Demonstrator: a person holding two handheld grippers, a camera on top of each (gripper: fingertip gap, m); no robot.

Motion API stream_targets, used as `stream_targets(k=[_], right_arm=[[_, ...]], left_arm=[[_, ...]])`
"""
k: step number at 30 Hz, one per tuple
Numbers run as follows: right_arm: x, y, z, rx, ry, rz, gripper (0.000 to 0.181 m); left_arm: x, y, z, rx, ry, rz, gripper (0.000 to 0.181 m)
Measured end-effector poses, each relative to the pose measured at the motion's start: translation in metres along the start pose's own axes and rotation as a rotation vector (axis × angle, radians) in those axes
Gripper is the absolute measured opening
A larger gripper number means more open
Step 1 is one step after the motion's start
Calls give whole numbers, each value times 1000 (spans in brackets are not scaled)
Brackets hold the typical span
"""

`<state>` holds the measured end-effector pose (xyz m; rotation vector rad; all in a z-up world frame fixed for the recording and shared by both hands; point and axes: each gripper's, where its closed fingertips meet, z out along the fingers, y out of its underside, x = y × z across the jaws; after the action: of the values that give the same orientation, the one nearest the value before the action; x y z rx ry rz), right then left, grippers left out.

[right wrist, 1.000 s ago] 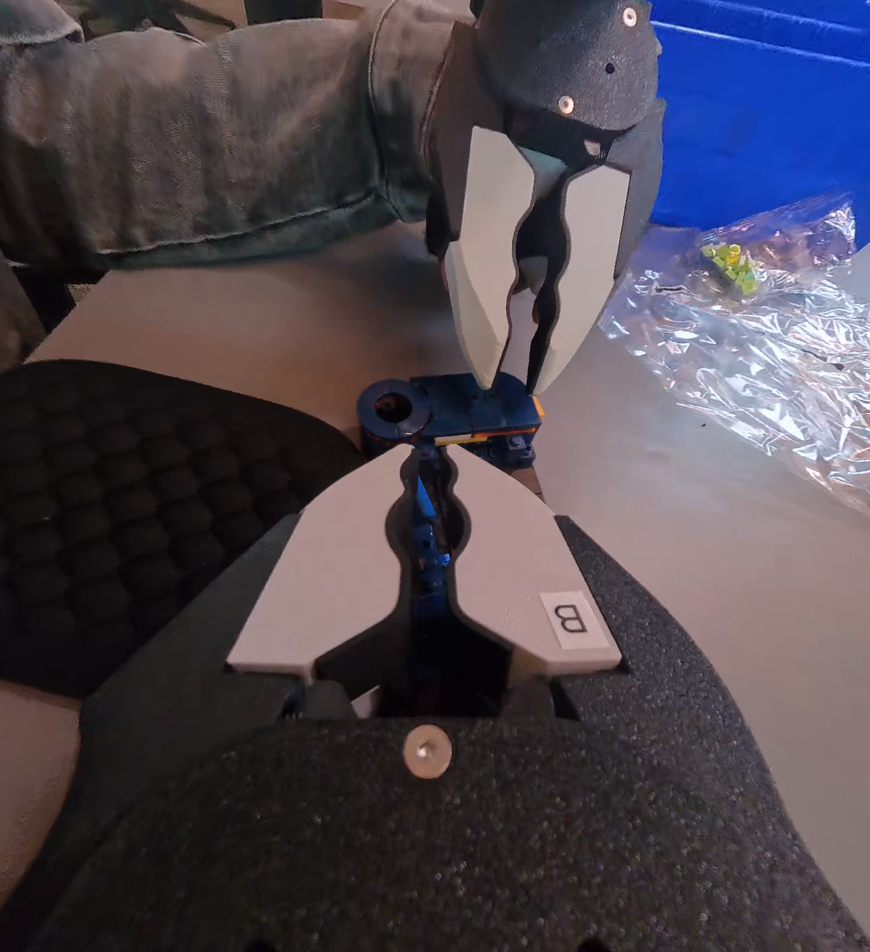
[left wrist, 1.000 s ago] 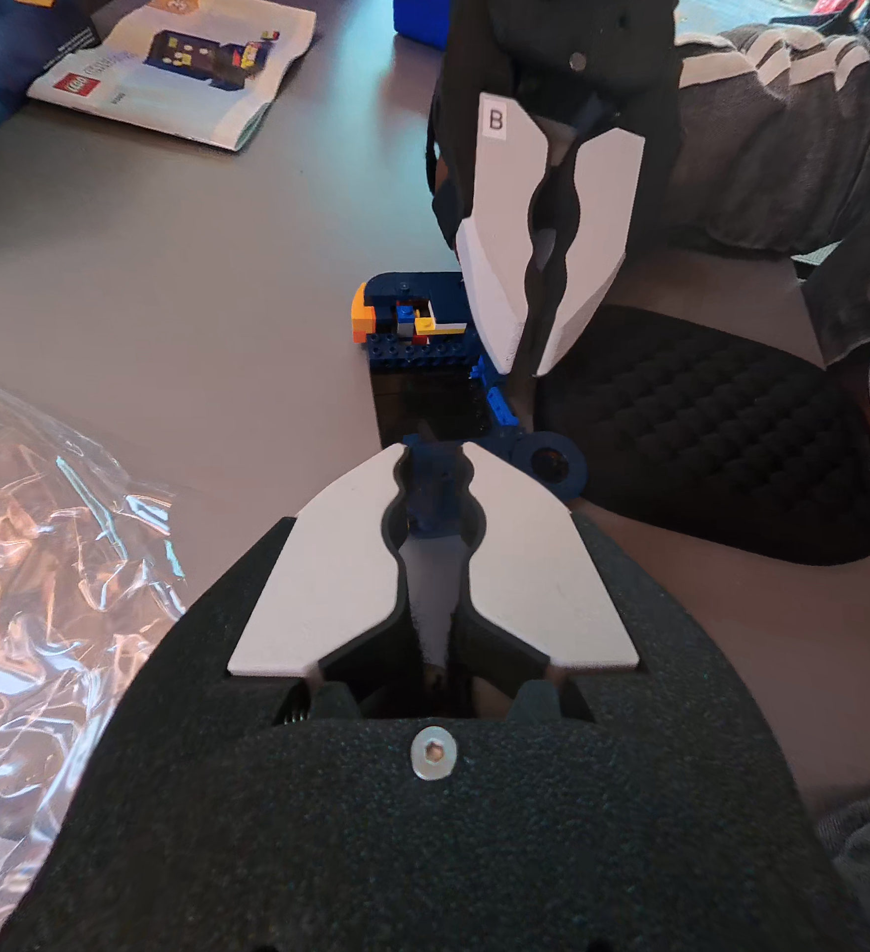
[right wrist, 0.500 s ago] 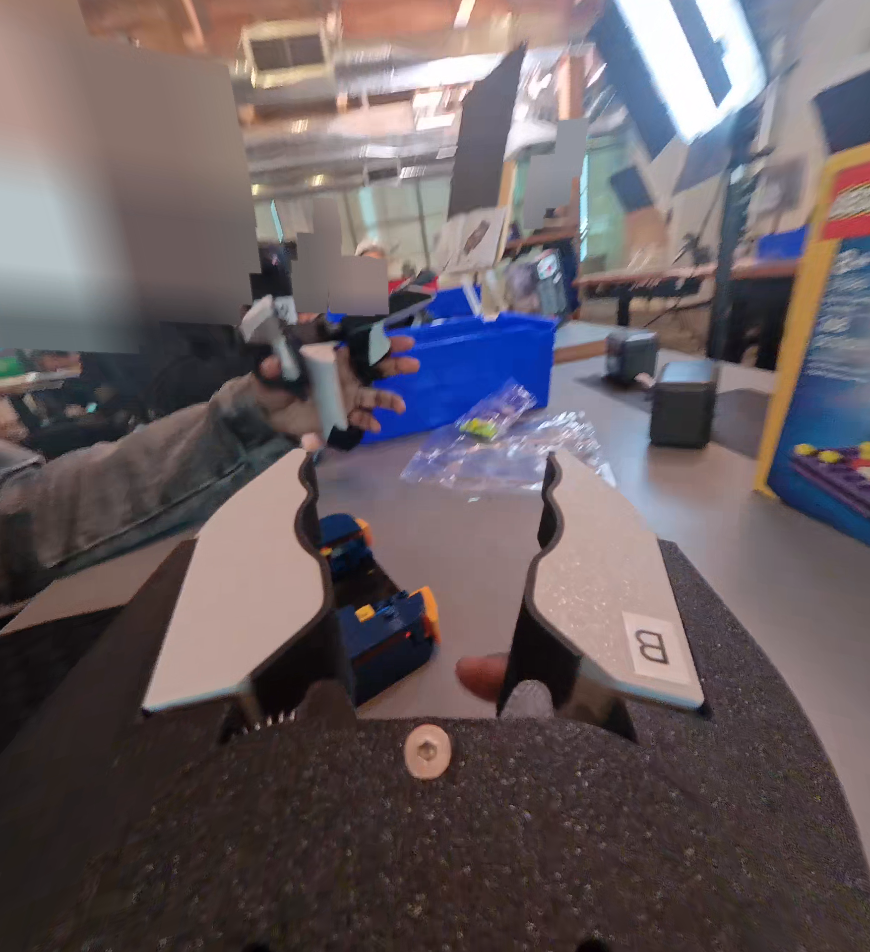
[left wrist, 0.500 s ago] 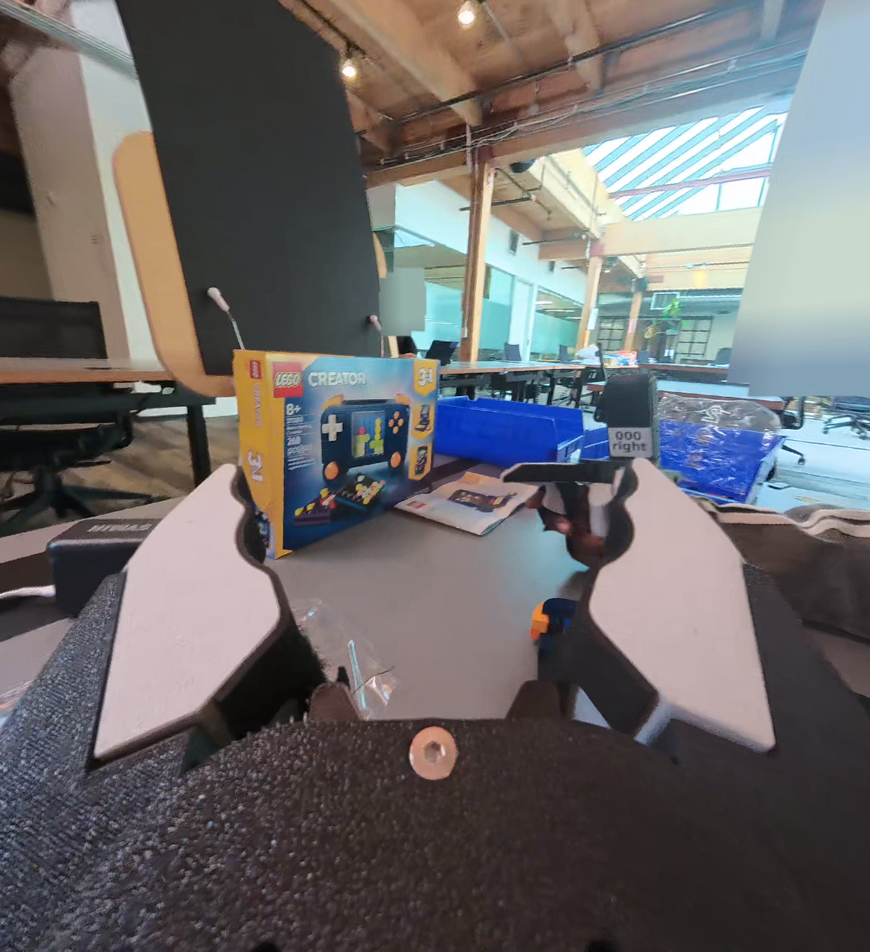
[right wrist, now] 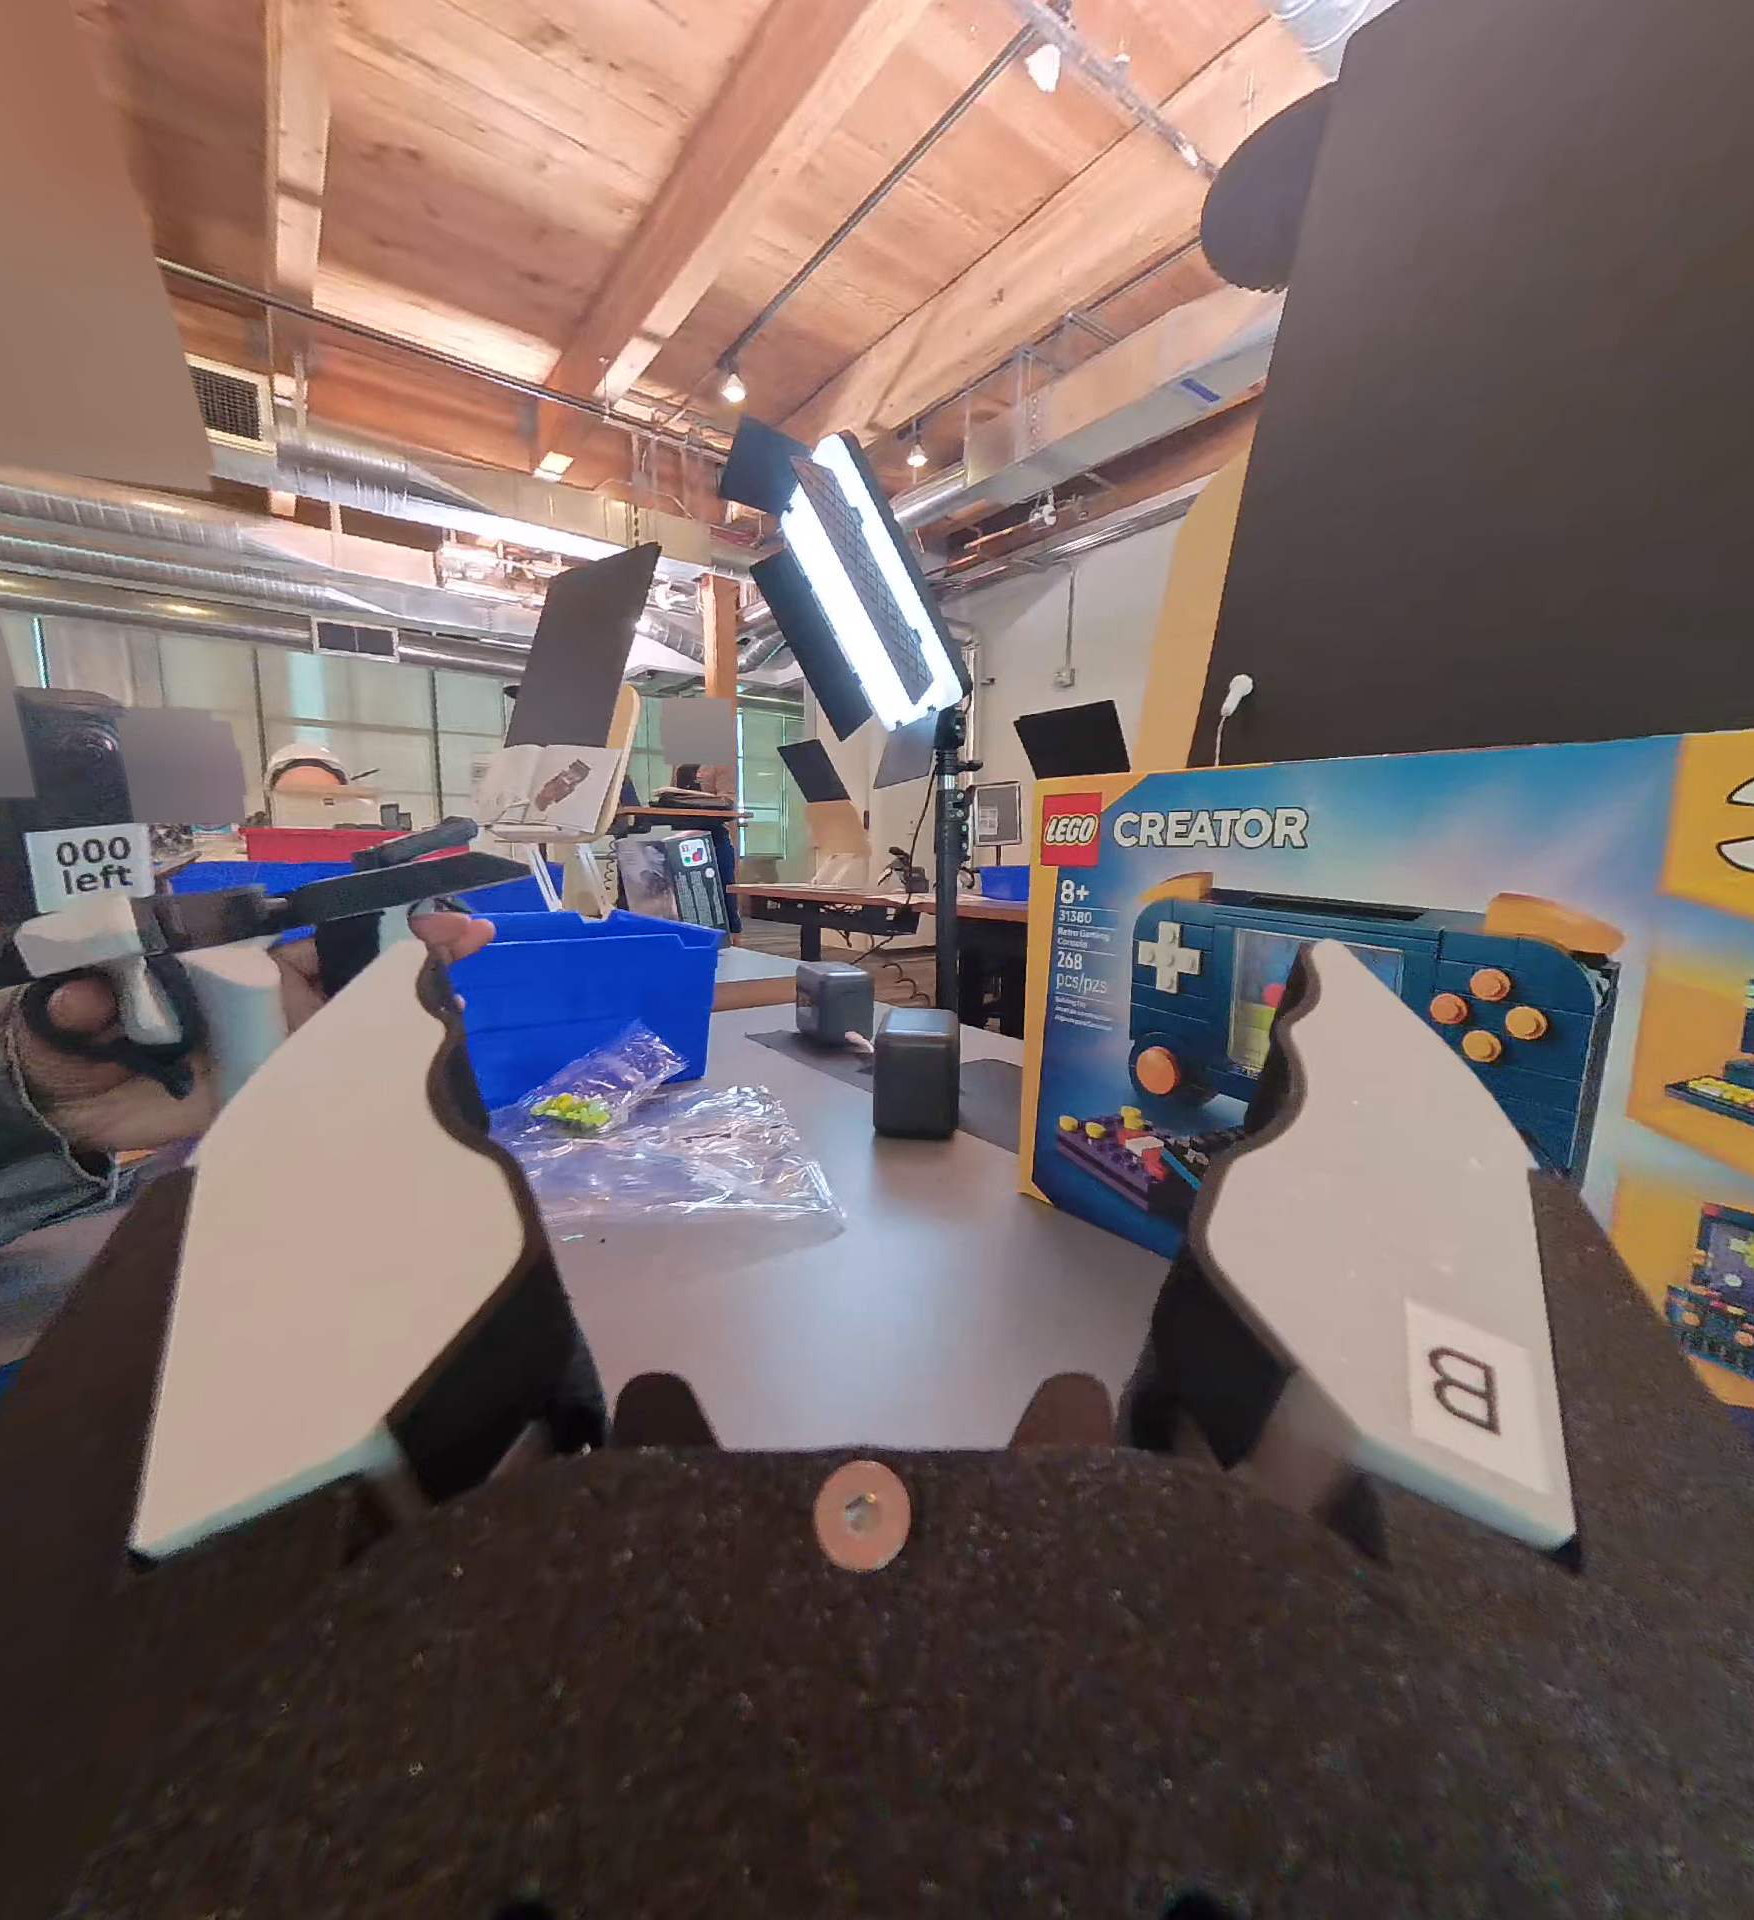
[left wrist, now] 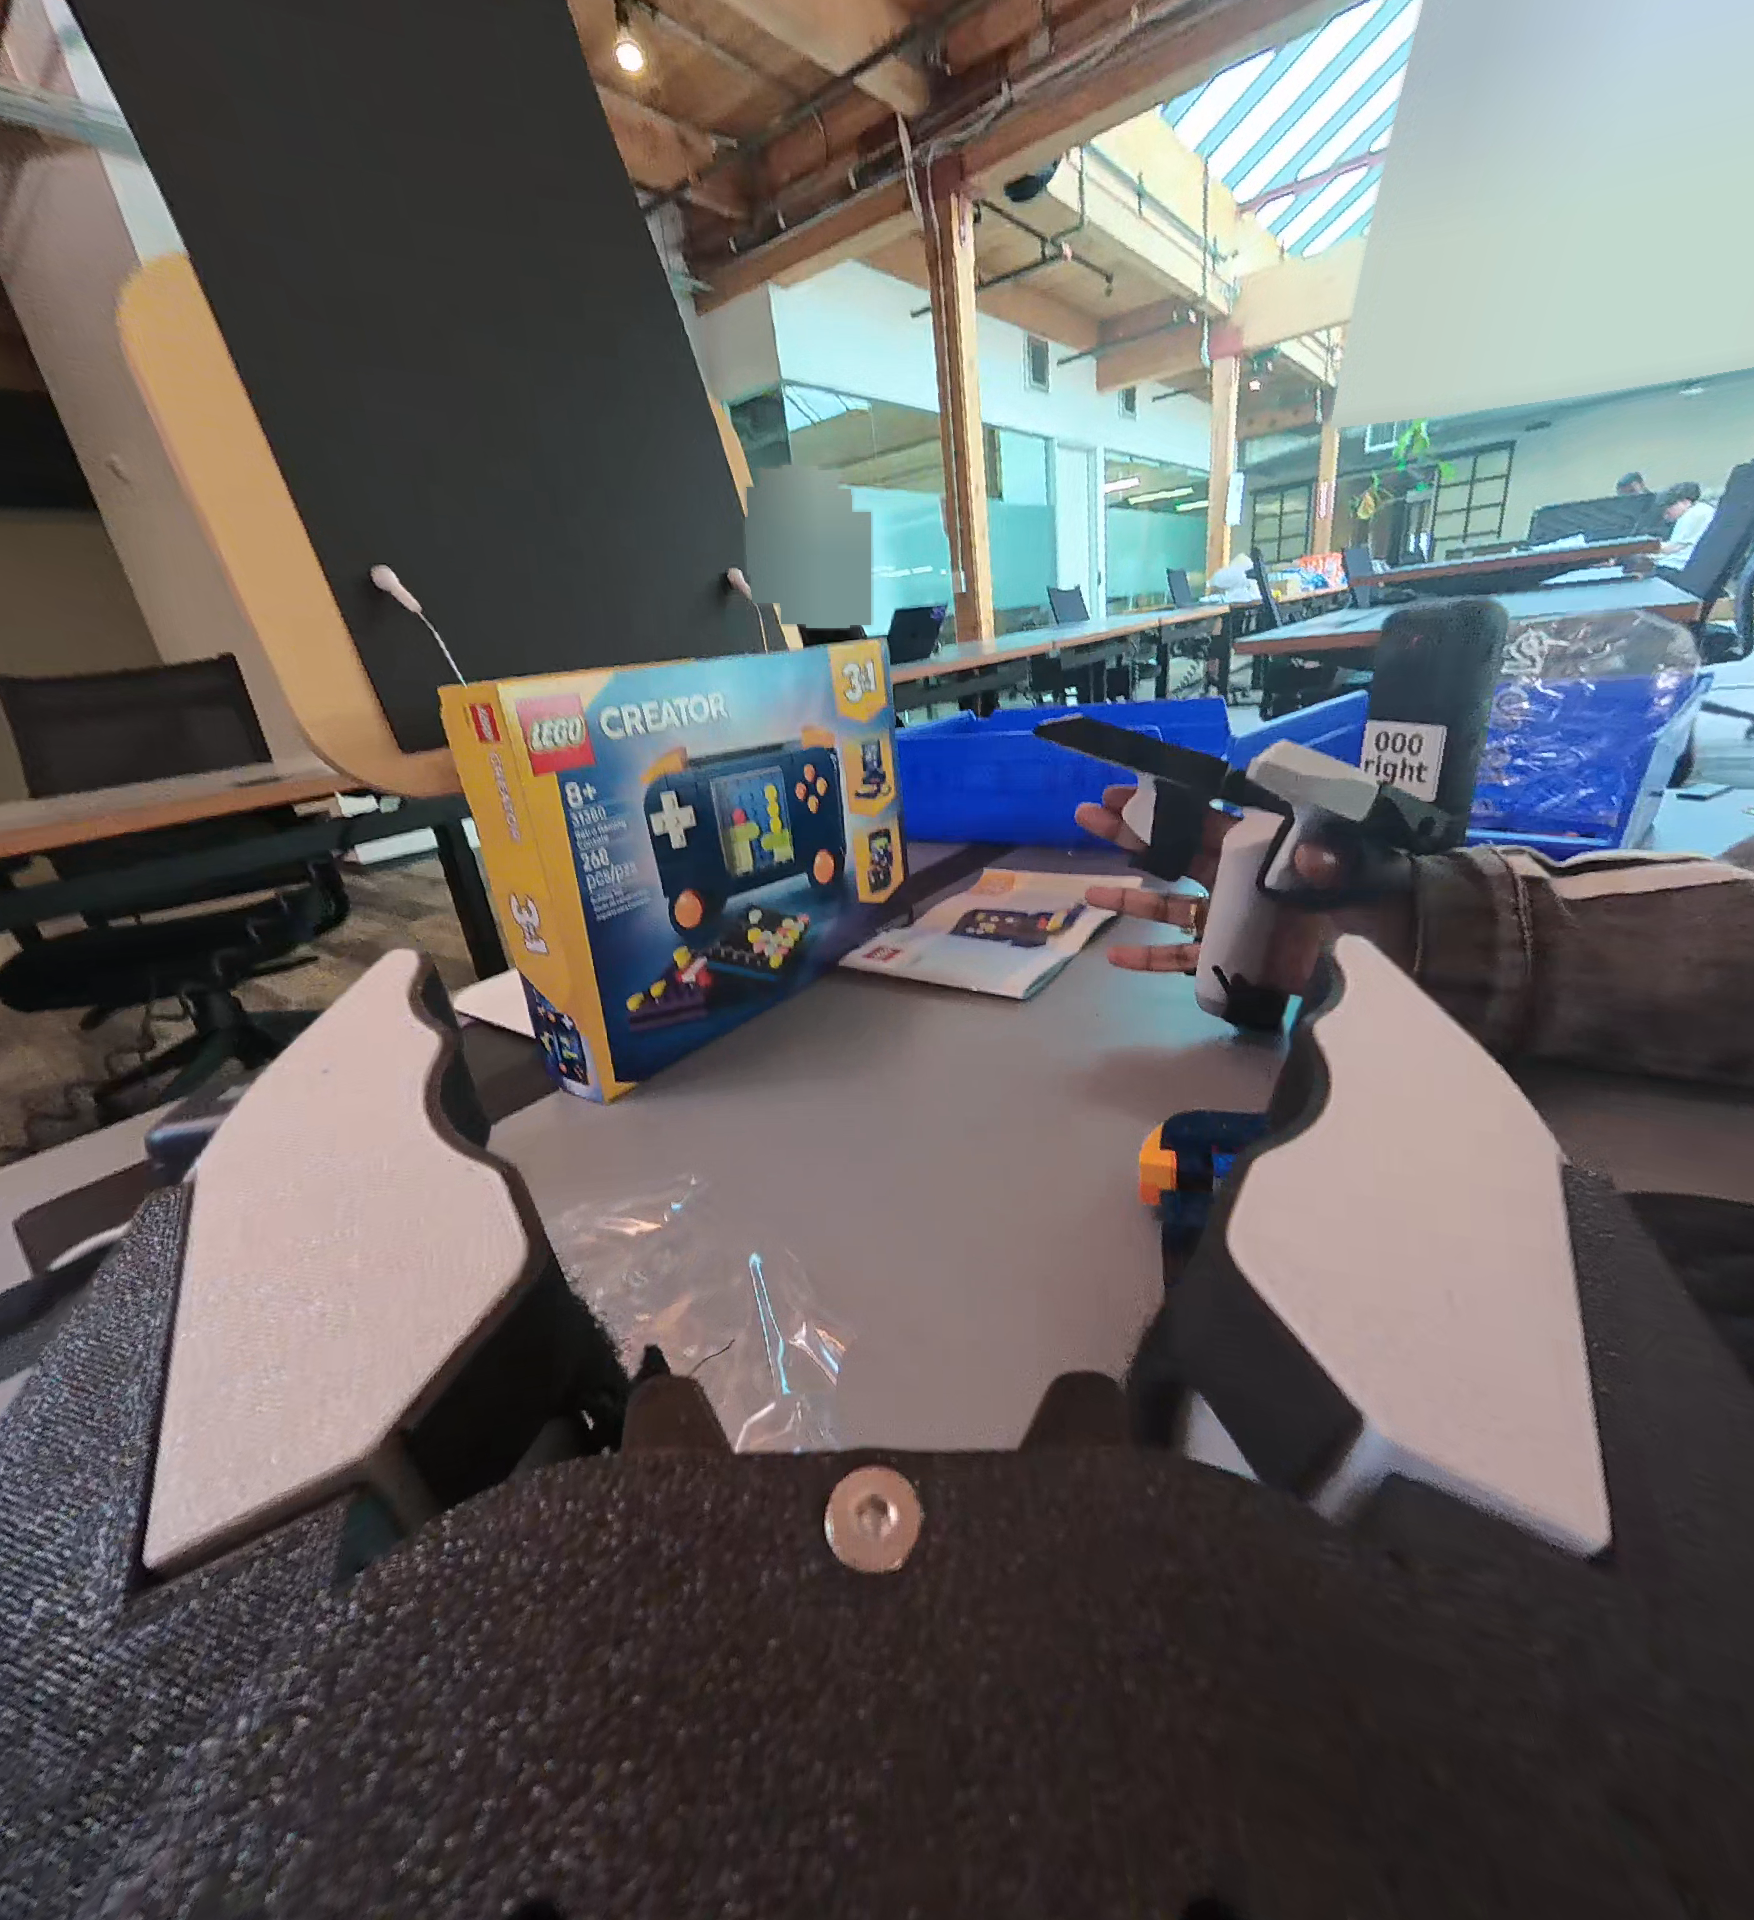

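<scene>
My left gripper [left wrist: 878, 951] is open wide and empty, held level above the grey table [left wrist: 904, 1101]. A dark blue and orange brick model [left wrist: 1190, 1153] lies on the table just beyond its right finger [left wrist: 1403, 1247], partly hidden by it. A crumpled clear plastic bag [left wrist: 717, 1278] lies between the jaws. My right gripper [right wrist: 870, 956] is also open wide and empty. Its white handle [left wrist: 1237, 904], held in a hand, shows in the left wrist view. The brick model does not show in the right wrist view.
A blue and yellow toy box [left wrist: 686, 862] stands upright on the table, also in the right wrist view [right wrist: 1372, 987]. An instruction booklet [left wrist: 977, 930], blue bins [right wrist: 592, 997], clear bags with yellow-green pieces [right wrist: 572, 1110] and two dark grey cubes [right wrist: 914, 1070] are on the table.
A second ago both grippers pointed down, shut on the brick model. Both have since opened, let it go, and lifted to a level pose; the model lies on the table.
</scene>
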<state>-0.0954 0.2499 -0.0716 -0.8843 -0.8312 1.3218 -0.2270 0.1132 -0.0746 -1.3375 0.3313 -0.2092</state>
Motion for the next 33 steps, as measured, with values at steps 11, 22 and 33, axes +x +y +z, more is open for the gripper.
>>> stream_targets(k=[11, 22, 33], right_arm=[[-12, 15, 4, -68, -78, 85, 132], [-92, 69, -34, -798, -584, 191, 101], [-135, 113, -62, -990, -824, 26, 52]], left_arm=[[9, 4, -6, -75, 77, -69, 111], [57, 80, -57, -703, -136, -652, 77], [91, 116, -15, -741, -21, -713, 58]])
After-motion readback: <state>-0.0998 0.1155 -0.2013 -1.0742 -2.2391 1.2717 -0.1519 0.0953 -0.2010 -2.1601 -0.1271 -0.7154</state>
